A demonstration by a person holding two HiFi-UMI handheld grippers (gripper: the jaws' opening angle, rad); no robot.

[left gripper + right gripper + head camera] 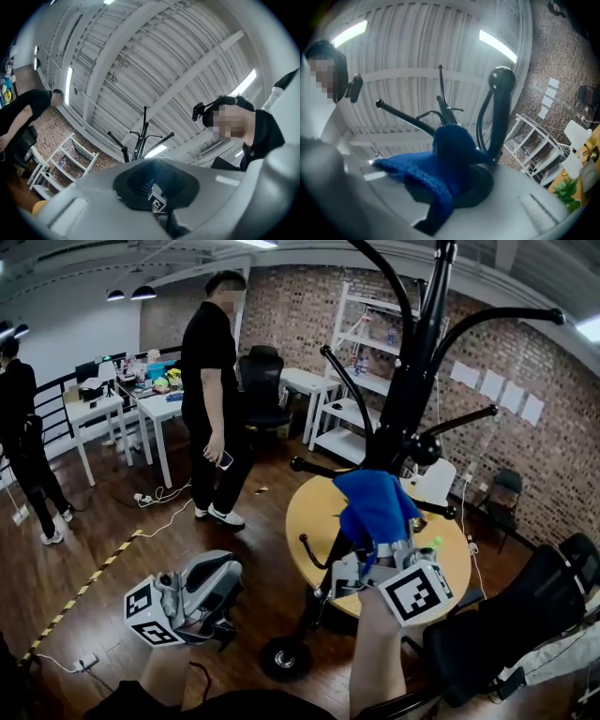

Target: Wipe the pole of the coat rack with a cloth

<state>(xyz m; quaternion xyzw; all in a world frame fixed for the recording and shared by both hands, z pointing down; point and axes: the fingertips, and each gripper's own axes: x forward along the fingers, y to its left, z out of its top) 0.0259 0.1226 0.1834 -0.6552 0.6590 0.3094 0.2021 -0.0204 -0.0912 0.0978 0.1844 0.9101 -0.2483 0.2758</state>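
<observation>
The black coat rack pole (412,381) rises from a round base (286,657) straight ahead, with curved hooks branching off it. A blue cloth (375,507) is pressed against the pole's lower half, and my right gripper (373,554) is shut on it from below. In the right gripper view the blue cloth (443,164) bulges out of the jaws in front of the pole (449,112) and a knobbed hook (499,108). My left gripper (202,601) hangs low at the left, away from the rack, shut and holding nothing. It points up, and the coat rack (140,140) looks small and distant.
A round yellow table (309,512) stands right behind the rack. A person in black (214,381) stands at the far left of it, another person (23,437) at the left edge. White tables (164,409), a white shelf (361,381), a black chair (506,624).
</observation>
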